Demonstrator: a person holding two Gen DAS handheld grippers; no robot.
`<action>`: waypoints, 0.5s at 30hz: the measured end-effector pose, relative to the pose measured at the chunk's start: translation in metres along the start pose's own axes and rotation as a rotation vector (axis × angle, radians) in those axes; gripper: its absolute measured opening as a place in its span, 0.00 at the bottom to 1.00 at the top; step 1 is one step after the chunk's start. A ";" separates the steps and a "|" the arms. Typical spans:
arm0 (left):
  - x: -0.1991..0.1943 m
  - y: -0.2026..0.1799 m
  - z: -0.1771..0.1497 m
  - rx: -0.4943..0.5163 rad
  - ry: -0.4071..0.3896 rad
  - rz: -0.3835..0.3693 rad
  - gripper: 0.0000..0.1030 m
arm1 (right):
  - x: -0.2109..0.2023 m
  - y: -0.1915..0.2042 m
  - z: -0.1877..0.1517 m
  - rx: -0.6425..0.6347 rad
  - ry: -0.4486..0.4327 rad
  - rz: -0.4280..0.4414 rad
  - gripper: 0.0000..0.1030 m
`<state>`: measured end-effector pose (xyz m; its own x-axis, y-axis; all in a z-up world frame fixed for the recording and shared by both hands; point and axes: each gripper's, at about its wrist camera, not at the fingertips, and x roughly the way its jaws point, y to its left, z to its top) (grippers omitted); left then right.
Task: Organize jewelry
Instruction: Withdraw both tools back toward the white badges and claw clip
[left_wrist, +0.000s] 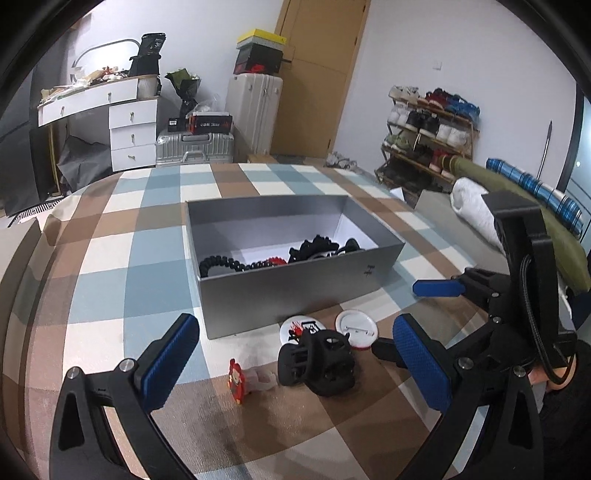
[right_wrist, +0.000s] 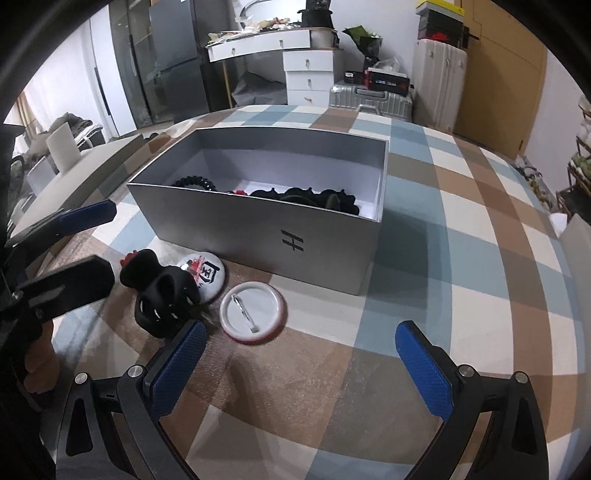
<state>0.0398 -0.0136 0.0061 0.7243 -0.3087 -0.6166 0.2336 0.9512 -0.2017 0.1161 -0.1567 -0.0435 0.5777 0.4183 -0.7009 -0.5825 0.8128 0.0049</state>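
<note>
Both spread and holding nothing: left gripper (left_wrist: 295, 363), right gripper (right_wrist: 301, 363). Just before the silver box (right_wrist: 317, 251): black hair claw (left_wrist: 317, 363), two badges (right_wrist: 252, 313), red figure clip (left_wrist: 236, 380). Inside the silver box: dark bead strands (left_wrist: 236, 264)

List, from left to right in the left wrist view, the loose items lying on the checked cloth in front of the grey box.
Red figure clip → black claw hair clip → upside-down pin badge showing its pin. The printed badge is left out, as the claw clip overlaps it.
</note>
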 end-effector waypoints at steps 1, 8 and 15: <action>0.000 0.000 0.000 0.004 0.007 0.003 0.99 | 0.001 0.000 0.000 0.000 0.004 -0.002 1.00; -0.007 -0.002 0.000 0.028 -0.021 0.029 0.98 | 0.007 0.011 0.001 -0.024 0.025 -0.013 0.98; -0.007 0.021 0.003 -0.085 -0.033 0.088 0.98 | 0.016 0.020 0.005 -0.063 0.044 -0.011 0.89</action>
<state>0.0416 0.0085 0.0083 0.7606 -0.2226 -0.6099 0.1137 0.9705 -0.2124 0.1164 -0.1320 -0.0513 0.5595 0.3901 -0.7313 -0.6121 0.7894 -0.0472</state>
